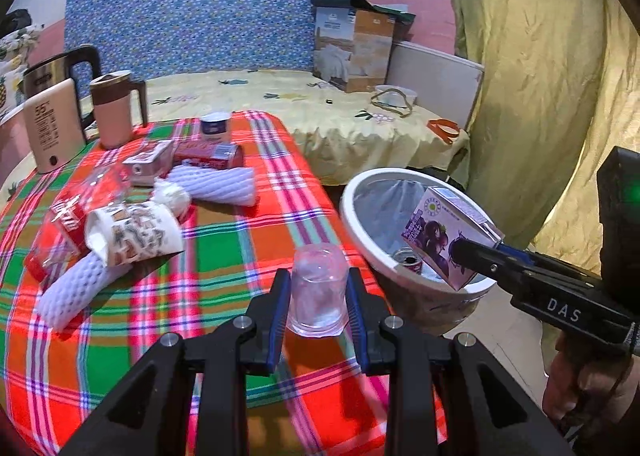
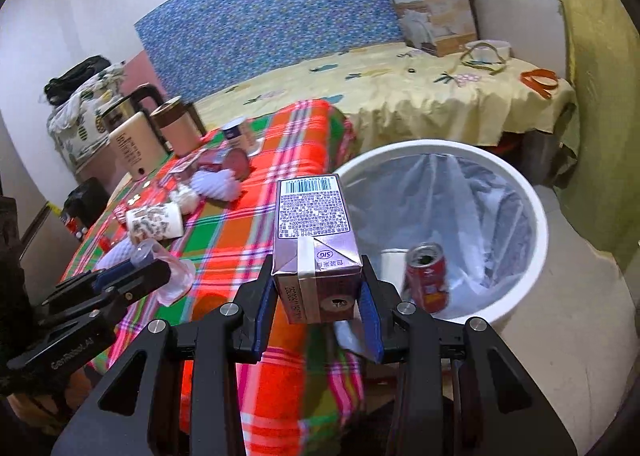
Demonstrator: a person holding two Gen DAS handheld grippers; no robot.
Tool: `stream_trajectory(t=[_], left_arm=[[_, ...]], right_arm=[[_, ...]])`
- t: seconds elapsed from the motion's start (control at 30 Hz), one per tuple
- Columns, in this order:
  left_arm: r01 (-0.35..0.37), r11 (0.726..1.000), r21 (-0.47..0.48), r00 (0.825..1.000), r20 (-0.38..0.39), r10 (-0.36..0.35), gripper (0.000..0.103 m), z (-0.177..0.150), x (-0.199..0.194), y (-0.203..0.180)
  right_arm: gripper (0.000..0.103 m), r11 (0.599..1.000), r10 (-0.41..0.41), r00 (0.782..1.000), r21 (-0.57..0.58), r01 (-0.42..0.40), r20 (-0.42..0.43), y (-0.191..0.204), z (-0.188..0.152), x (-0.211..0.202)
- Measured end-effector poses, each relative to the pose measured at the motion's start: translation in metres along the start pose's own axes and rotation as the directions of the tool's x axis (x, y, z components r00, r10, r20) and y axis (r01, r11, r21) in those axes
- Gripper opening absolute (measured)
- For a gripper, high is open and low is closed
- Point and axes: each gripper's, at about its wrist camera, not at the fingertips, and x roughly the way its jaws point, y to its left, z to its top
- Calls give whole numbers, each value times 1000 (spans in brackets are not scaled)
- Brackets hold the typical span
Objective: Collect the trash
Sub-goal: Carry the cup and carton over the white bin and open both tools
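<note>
Left gripper (image 1: 318,292): we see its fingers (image 1: 280,296) closed partway on a clear plastic cup (image 1: 318,288), held mouth-down above the plaid surface (image 1: 240,248). Right gripper (image 2: 318,296): its fingers (image 2: 370,312) are clamped on a purple drink carton (image 2: 314,240), carried over the near rim of the white bin (image 2: 536,216), which stands on the floor beside the surface.

Risks, as we judge them: the cup's thin, smooth, tapered wall may buckle or slip out; the carton, released here, may strike the rim and fall outside; the two grippers may collide at the bin.

Materials: glossy rectangular carton; a dented red can (image 2: 426,276) on a crinkled translucent liner; ribbed white foam sleeves (image 1: 216,182), a printed paper cup (image 1: 134,234) and other litter remain on the surface.
</note>
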Motion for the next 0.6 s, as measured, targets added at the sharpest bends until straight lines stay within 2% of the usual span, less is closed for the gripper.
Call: stream_trajectory(t=[0.33, 0.6], left_arm=[[58, 997, 45, 998, -5, -58, 29, 14, 17, -28], [125, 990, 69, 992, -27, -123, 29, 22, 40, -48]], right_arm=[[40, 996, -68, 998, 60, 67, 13, -36, 3, -9], [40, 991, -100, 995, 91, 99, 4, -51, 2, -7]])
